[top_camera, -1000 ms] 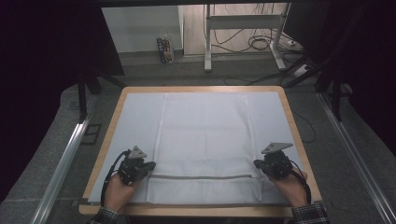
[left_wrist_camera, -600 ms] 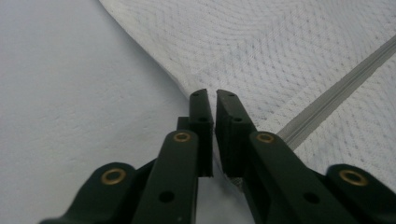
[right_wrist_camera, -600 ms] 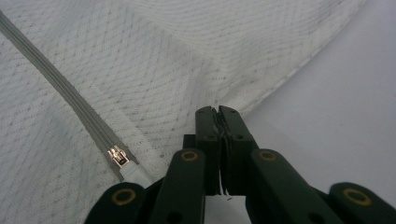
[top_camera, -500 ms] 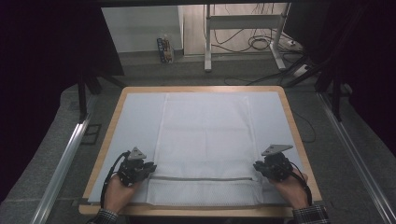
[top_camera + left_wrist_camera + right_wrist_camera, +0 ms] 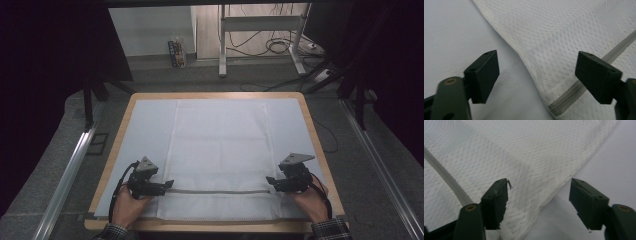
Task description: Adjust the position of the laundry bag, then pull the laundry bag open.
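Here, in the high view, I see a white mesh bag [image 5: 220, 155] spread flat over the centre of the table [image 5: 119, 127], its grey zipper [image 5: 220, 191] crossing the lower part of the frame. My left gripper [image 5: 167, 184] sits at lower left, my right gripper [image 5: 270, 180] at lower right, each at a zipper end.

In the left gripper view, the jaws stand wide apart, holding nothing, straddling the bag's side hem at centre frame.

In the right gripper view, likewise wide and empty; a thread seems caught on one jaw, though it's blurry.

The mesh looks light, limp and snag-prone; I'd pinch the stitched hem beside the zipper ends.
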Tool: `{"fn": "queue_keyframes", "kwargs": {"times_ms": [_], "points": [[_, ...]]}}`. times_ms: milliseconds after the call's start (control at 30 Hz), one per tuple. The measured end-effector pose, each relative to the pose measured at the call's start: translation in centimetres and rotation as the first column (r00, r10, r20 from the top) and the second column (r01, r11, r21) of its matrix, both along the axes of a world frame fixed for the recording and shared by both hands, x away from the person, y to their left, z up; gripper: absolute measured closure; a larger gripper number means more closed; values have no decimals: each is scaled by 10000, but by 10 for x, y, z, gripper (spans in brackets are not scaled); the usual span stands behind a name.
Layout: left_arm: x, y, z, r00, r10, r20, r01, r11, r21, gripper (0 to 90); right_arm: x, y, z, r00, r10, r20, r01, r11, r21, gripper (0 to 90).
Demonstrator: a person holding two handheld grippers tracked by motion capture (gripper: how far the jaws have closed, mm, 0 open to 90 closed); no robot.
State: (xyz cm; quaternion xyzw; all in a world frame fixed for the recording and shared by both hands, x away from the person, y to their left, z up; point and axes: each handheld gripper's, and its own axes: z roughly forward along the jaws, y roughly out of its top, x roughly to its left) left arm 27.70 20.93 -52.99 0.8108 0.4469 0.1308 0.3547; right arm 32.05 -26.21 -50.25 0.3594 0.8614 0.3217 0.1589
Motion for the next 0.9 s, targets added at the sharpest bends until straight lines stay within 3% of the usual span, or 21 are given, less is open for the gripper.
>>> {"fn": "queue_keyframes", "kwargs": {"times_ms": [167, 533, 800, 900], "points": [[0, -2, -2, 10000, -58, -51, 60, 9995, 306, 102, 3, -2, -2, 9999, 0, -115, 3, 9998, 207, 212], [-1, -1, 0, 9996, -247, 144, 245, 9996, 144, 91, 5, -5, -3, 9999, 101, -69, -99, 9996, 273, 154], [-3, -2, 1, 9992, -329, 243, 320, 9988, 377, 88, 3, -6, -1, 9996, 128, 234, -137, 9992, 374, 99], [-3, -2, 2, 9986, -371, 377, 356, 9986, 384, 90, 2, -5, -1, 9996, 217, 154, -222, 9991, 349, 76]]}}
